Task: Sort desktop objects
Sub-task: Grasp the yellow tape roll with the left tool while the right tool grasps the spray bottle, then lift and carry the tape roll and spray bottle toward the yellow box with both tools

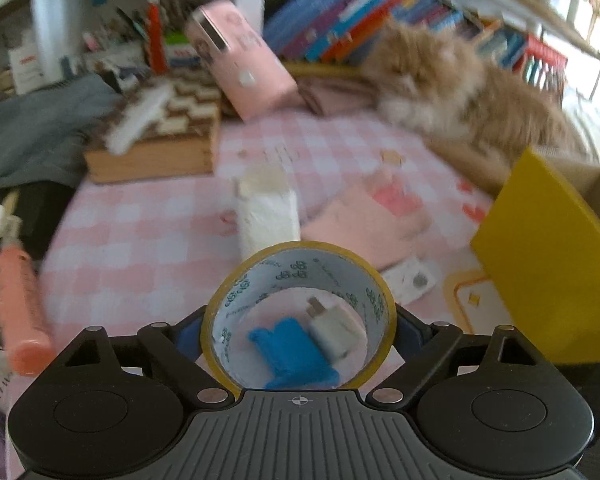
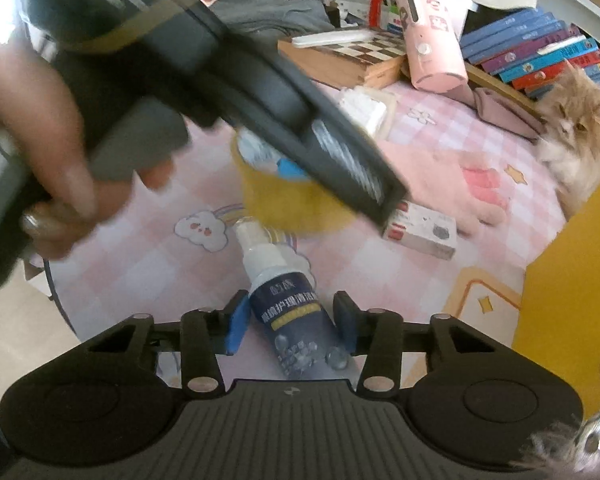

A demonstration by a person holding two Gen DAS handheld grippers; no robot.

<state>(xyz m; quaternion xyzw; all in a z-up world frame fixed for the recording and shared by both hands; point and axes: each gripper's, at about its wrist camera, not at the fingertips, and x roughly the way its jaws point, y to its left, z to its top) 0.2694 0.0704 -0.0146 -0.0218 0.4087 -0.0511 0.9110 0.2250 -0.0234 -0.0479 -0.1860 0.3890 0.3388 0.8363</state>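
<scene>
A roll of clear tape [image 1: 300,268] with a yellowish rim stands on edge on the pink checked cloth [image 1: 148,240]. My left gripper [image 1: 299,334] is closed around it, a blue pad against each side. Through its hole I see a blue object [image 1: 292,352] and a white plug [image 1: 334,328]. In the right wrist view a person's hand [image 2: 40,140] holds that gripper over the blurred tape roll [image 2: 300,208]. A dark blue spray bottle [image 2: 296,320] with a white top lies between the fingers of my right gripper [image 2: 291,322], which is shut on it.
A fluffy orange cat [image 1: 460,92] sits at the back right beside a yellow box [image 1: 548,248]. A wooden chessboard case [image 1: 160,140], a pink canister [image 1: 244,56], a white pack [image 1: 268,216], a pink plush glove [image 1: 364,220], a small white box [image 2: 420,228] and a peach tube [image 1: 20,300] lie around.
</scene>
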